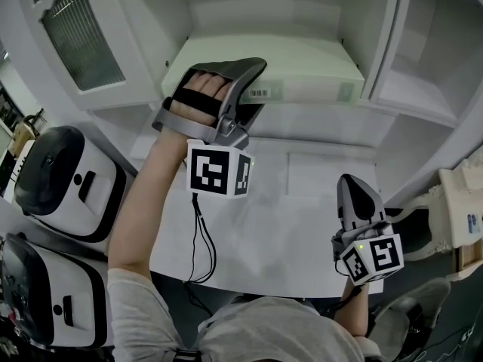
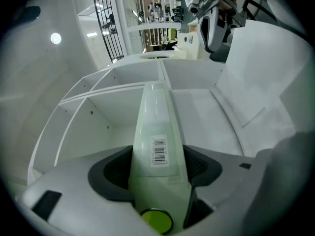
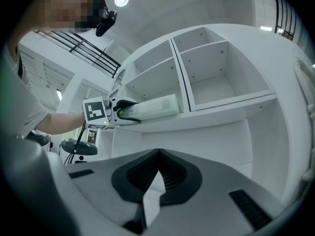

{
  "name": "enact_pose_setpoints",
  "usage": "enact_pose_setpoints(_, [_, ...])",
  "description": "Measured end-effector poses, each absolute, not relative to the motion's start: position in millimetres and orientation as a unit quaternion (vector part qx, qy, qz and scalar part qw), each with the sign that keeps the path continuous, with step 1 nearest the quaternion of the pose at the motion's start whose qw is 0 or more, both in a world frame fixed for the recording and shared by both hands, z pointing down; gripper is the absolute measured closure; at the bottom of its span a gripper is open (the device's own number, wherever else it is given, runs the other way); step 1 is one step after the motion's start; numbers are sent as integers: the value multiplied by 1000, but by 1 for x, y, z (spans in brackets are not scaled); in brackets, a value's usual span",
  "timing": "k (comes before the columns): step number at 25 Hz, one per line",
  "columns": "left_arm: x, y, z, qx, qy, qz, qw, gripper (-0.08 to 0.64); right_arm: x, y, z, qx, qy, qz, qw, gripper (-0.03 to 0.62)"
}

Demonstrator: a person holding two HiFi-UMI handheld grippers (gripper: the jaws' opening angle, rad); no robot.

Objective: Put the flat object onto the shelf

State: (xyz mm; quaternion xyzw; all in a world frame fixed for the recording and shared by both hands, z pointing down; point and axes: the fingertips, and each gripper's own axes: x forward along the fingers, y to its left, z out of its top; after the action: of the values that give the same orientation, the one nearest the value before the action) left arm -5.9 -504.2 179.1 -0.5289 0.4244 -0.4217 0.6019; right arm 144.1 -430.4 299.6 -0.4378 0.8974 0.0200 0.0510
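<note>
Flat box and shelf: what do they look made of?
Flat box: probably glossy pale-green card or plastic; sheen, stuck-on barcode label. Shelf: likely white painted or laminated board; smooth matte faces, small peg holes.

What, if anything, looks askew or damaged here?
Nothing stands out. The flat box lies level in the shelf compartment, left gripper clamped on its end; right gripper shut and empty.

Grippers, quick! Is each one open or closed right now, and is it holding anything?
Left gripper: closed on the flat green box.
Right gripper: closed, holding nothing.
</note>
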Motion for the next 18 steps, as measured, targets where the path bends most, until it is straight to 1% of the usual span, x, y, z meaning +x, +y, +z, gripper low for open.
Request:
enact_pose_setpoints(5, [-7,-504,181,-531,432,-425,592,260,138,-433,300,-428,902,19,51,583])
enact_pose_setpoints(10, [-8,-497,185,-550,430,-440,565,209,132,-434,300,-420,906,21,51,583])
enact_pose_setpoints(15, [-9,-477,172,-546,453,-411,572,209,130,-433,297,-415,908,24,54,583])
enact_pose_setpoints(18, [-13,-475,173,-544,459,-415,566,220,127,-433,296,-411,910,26,54,583])
